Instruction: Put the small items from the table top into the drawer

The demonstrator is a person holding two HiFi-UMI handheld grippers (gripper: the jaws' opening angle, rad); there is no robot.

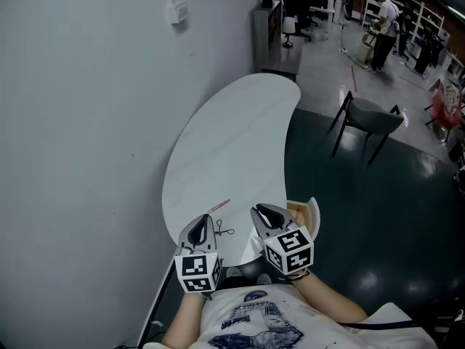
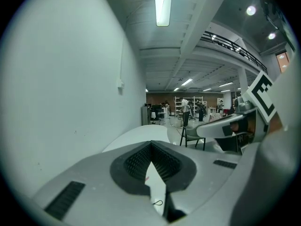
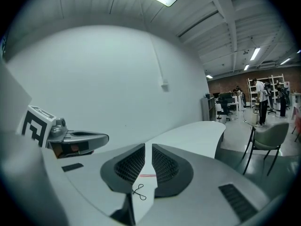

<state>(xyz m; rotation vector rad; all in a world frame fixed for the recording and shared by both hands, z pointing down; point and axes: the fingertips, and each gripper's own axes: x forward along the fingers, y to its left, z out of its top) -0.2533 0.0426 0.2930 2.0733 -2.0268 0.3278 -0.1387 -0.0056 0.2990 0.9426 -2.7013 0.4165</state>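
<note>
so far done: little that can be confirmed. the drawer stands pulled open at the near right edge of the table, ready to take things, but the right gripper covers much of it and i cannot tell what lies inside.
on the table top: two small things show, a thin pink stick and, a little nearer the person, a small black wire loop.
where they lie: on the near end of the white top, between and just ahead of the two grippers, apart from each other and apart from the drawer. neither is touched.
left gripper: jaws pressed together with nothing in them. in its own view the wire loop lies on the table beyond the tips.
right gripper, own view: jaws a narrow slit apart, pinching nothing. the pink stick and the wire loop show through the slit, lying on the table.
far part of the table: no other small item shows there.
left to do, as i judge it: both things need to be picked up and carried right into the drawer. neither pickup has begun, so the visible part of the job is all ahead.
</note>
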